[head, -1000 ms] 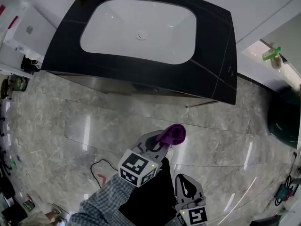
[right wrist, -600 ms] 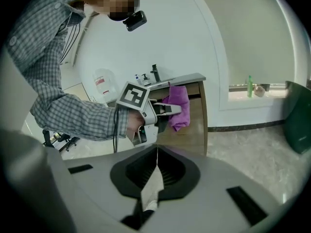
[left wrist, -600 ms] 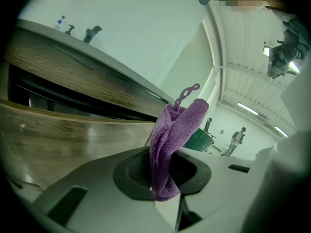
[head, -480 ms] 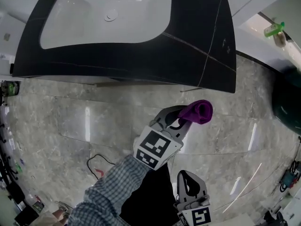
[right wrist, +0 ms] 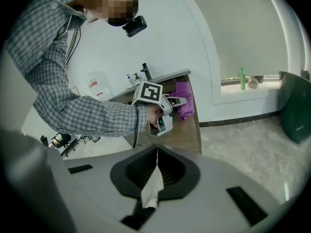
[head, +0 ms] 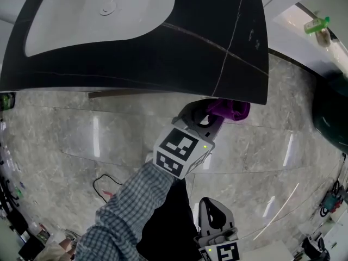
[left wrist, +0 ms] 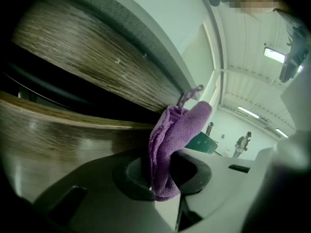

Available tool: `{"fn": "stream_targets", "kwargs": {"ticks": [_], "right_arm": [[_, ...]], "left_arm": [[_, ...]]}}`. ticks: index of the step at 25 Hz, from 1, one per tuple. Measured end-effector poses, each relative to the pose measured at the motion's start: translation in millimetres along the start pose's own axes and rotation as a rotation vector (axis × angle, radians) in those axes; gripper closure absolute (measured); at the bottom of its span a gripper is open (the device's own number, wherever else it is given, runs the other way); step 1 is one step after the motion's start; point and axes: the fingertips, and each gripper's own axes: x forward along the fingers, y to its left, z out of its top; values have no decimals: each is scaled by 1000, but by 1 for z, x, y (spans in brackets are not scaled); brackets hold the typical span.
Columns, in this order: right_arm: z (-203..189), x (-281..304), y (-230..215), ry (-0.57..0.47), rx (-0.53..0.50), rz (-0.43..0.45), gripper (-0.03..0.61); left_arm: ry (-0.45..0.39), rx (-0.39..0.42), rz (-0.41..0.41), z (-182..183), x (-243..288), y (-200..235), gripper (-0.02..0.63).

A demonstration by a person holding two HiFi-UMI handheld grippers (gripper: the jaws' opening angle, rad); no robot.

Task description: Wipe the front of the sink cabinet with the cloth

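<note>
Glossy grey marble-look floor point(head: 81, 145) fills the room below a broad black stone tabletop point(head: 217, 37) with a white oval basin point(head: 81, 15) sunk into it. A dark green bin point(head: 331, 124) stands off to the right. Under the stone's lip runs the wood-grain front of the sink cabinet point(left wrist: 73, 57), with a dark gap between its panels.

The left gripper point(head: 213, 114) reaches to the cabinet's right end, its fingers pinching a bunched purple microfibre cloth point(head: 231, 110). The cloth sits against or just short of the wood; I cannot tell which. The right gripper point(head: 213, 204) hangs low and well apart, its fingers pressed together with a pale sliver at their seam.

Wiping looks to be at its start. The next move calls for pressing the cloth flat on the wood and sweeping leftward, keeping it clear of the gap.
</note>
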Motion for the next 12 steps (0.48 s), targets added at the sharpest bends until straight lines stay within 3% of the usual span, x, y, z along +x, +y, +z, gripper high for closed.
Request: {"fn": "stream_targets", "kwargs": {"ticks": [6,12], "right_arm": [[-2,4,-16,1,5,2,560],[-4,42,-27,17,-99,31,560]], "left_arm": [[-18,5,41,5,-6,19,545],[-2,43,30,11,-15,20,545]]}}
